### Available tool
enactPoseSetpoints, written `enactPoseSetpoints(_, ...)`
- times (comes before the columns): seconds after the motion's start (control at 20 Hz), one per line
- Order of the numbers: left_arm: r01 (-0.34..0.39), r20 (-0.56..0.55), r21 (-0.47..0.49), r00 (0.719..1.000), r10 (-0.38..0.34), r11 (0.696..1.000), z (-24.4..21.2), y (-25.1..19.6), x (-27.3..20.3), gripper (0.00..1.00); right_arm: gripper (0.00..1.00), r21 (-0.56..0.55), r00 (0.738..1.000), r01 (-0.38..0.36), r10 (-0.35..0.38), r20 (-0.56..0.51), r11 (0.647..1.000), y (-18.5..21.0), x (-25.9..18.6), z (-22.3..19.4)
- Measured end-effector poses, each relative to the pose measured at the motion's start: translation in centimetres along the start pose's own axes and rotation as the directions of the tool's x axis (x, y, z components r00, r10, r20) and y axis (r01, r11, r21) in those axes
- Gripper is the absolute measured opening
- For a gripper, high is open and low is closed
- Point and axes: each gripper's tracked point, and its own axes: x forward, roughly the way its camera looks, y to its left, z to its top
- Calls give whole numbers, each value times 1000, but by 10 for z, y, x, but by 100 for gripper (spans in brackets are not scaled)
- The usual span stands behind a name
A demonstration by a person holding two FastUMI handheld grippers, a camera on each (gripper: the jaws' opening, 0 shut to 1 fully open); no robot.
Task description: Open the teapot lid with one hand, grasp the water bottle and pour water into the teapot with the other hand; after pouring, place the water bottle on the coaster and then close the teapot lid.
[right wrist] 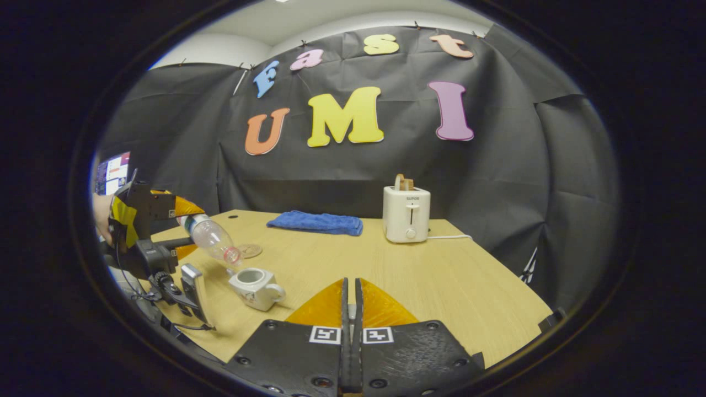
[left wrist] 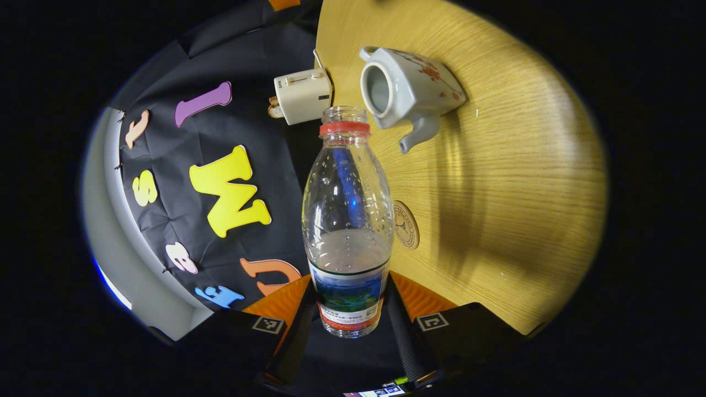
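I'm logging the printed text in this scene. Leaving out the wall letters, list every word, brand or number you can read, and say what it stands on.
"SUPOR": on the front of the toaster.
Label of the water bottle: print too small and blurred to read.
Emblem on the coaster: lettering too small to read.
On the teapot: painted flowers, no text.

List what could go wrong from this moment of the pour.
1. The water bottle, uncapped and tilted in the left gripper, has its mouth above but short of the teapot opening; water may land on the table.
2. The grip sits low on the bottle, so it could swing or slip.
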Motion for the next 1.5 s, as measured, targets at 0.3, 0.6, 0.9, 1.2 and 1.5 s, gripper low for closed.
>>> enactPoseSetpoints(0.3, -36, 4, 51, 999, 35, 998, 2, 11, 0, 71, 0, 2, 1000, 0, 0, -3, 1000, -1, 0, -1)
enactPoseSetpoints(0.6, -79, 12, 112, 997, 78, 991, 7, 23, -1, 71, 0, 5, 1000, -2, 2, -2, 1000, -2, -3, -2)
enactPoseSetpoints(0.9, -96, 15, 168, 995, 95, 981, 10, 31, -2, 72, 0, 5, 1000, -3, 3, 3, 1000, -2, -4, 0)
enactPoseSetpoints(1.2, -115, 16, 208, 993, 114, 971, 12, 39, -1, 75, 0, 8, 1000, 0, -1, 11, 1000, -5, -7, 1)
enactPoseSetpoints(1.5, -141, 22, 254, 990, 140, 957, 19, 48, -3, 71, 0, 18, 1000, -1, 0, 10, 1000, -9, -10, -1)
